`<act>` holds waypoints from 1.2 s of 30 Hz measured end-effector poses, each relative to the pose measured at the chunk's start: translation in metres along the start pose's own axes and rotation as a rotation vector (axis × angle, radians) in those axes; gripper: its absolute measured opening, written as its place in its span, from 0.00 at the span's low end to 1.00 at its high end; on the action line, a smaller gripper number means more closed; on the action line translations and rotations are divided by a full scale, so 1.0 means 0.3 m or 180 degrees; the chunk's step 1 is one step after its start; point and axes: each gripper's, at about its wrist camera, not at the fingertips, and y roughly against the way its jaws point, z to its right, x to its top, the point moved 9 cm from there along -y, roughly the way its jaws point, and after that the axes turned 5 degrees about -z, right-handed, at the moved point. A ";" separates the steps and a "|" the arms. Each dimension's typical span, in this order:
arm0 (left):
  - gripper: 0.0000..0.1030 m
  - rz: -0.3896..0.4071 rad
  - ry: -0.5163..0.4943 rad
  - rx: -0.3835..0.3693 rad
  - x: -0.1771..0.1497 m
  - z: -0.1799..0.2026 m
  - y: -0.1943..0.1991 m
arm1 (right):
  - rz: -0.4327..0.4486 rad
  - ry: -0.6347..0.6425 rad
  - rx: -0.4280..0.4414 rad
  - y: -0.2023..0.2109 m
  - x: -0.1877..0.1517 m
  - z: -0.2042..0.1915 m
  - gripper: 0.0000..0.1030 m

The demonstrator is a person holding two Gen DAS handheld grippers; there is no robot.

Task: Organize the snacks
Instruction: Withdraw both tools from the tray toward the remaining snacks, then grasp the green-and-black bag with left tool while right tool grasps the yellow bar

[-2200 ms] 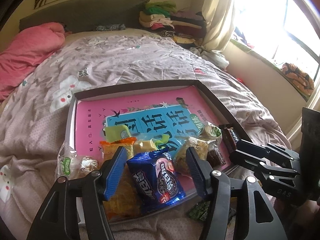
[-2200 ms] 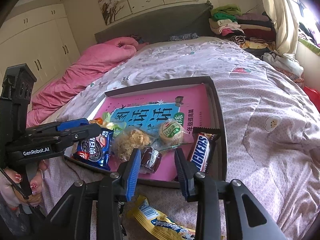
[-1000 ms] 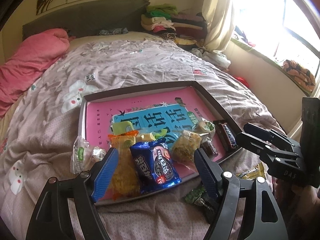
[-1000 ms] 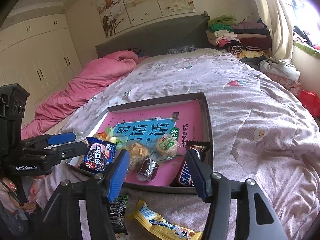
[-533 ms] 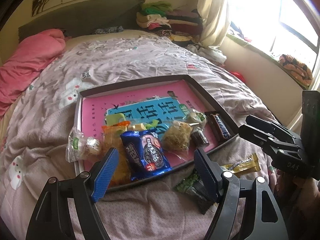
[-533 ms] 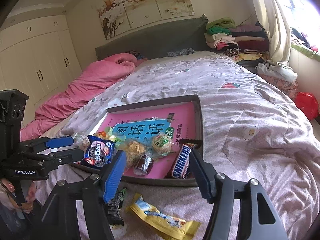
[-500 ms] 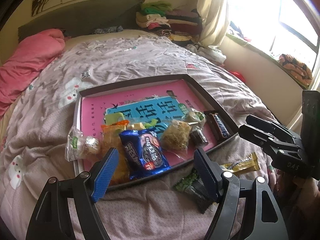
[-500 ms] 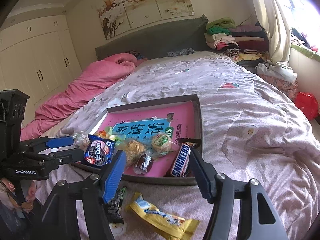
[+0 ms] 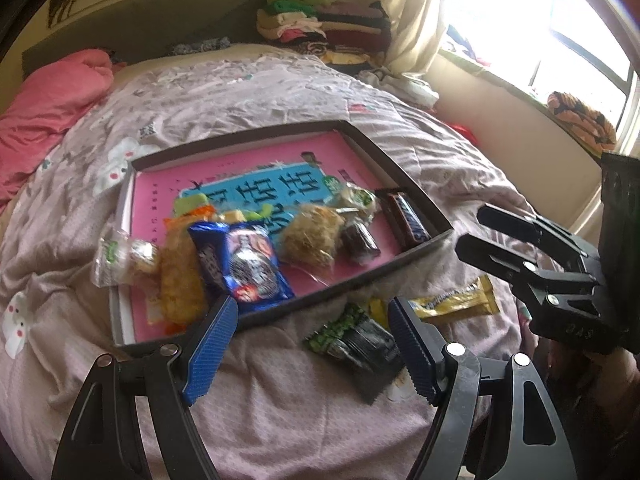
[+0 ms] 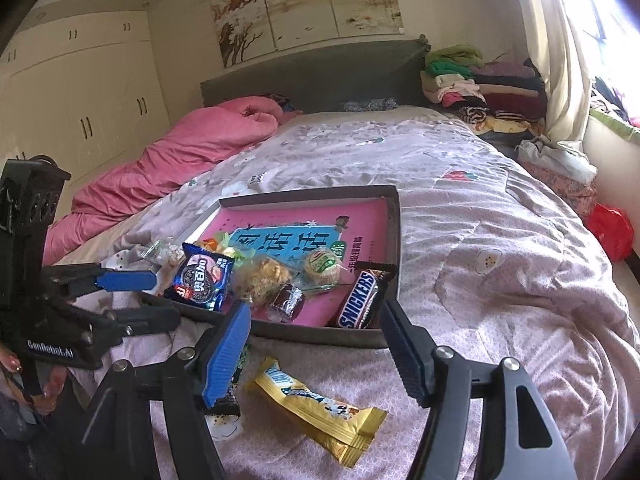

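Note:
A dark tray (image 9: 360, 276) with a pink book inside lies on the bedspread. In it are a blue cookie pack (image 9: 240, 264), a Snickers bar (image 10: 360, 300), an orange chip bag (image 9: 180, 272) and several small wrapped cakes. A green-black packet (image 9: 352, 340) and a yellow bar (image 10: 316, 408) lie loose on the bedspread in front of the tray. My left gripper (image 9: 312, 344) hovers open over the near rim, with the green-black packet just inside its right finger, untouched. My right gripper (image 10: 316, 354) is open and empty above the yellow bar.
A clear-wrapped cake (image 9: 120, 256) hangs over the tray's left rim. A pink quilt (image 10: 180, 160) lies at the bed's far left, and folded clothes (image 10: 472, 84) are stacked by the headboard. A red bag (image 10: 612, 228) sits off the bed's right side. A person's hand (image 10: 48, 388) holds the left gripper.
Both grippers have drawn back from the tray toward the near edge of the bed. The right gripper's jaws have widened. The loose green-black packet and yellow bar have come into view.

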 end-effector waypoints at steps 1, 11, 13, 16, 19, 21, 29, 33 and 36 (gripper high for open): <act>0.76 -0.0014 -0.0009 0.0000 -0.005 0.005 -0.003 | -0.0006 0.0015 -0.0001 -0.001 0.000 -0.002 0.65; 0.76 -0.0282 0.0054 -0.0059 -0.071 0.053 -0.063 | -0.0120 0.0192 -0.0007 -0.009 -0.028 -0.011 0.65; 0.76 -0.0327 0.0077 -0.0056 -0.079 0.054 -0.073 | -0.0153 0.0257 -0.0009 -0.012 -0.036 -0.015 0.65; 0.76 -0.0390 0.0136 -0.0038 -0.085 0.056 -0.092 | -0.0204 0.0377 -0.0044 -0.015 -0.051 -0.023 0.65; 0.76 -0.0450 0.0200 -0.0068 -0.089 0.055 -0.106 | -0.0270 0.0486 -0.0072 -0.023 -0.071 -0.027 0.65; 0.76 -0.0509 0.0267 -0.0100 -0.093 0.054 -0.120 | -0.0304 0.0552 -0.0094 -0.026 -0.081 -0.029 0.65; 0.76 -0.0711 0.0459 -0.0101 -0.114 0.049 -0.169 | -0.0442 0.1002 -0.0171 -0.042 -0.132 -0.061 0.65; 0.76 -0.0753 0.0484 -0.0116 -0.117 0.057 -0.183 | -0.0557 0.1410 -0.0281 -0.076 -0.174 -0.104 0.65; 0.76 -0.0772 0.0510 -0.0136 -0.118 0.059 -0.188 | -0.0657 0.1614 -0.0337 -0.111 -0.202 -0.120 0.65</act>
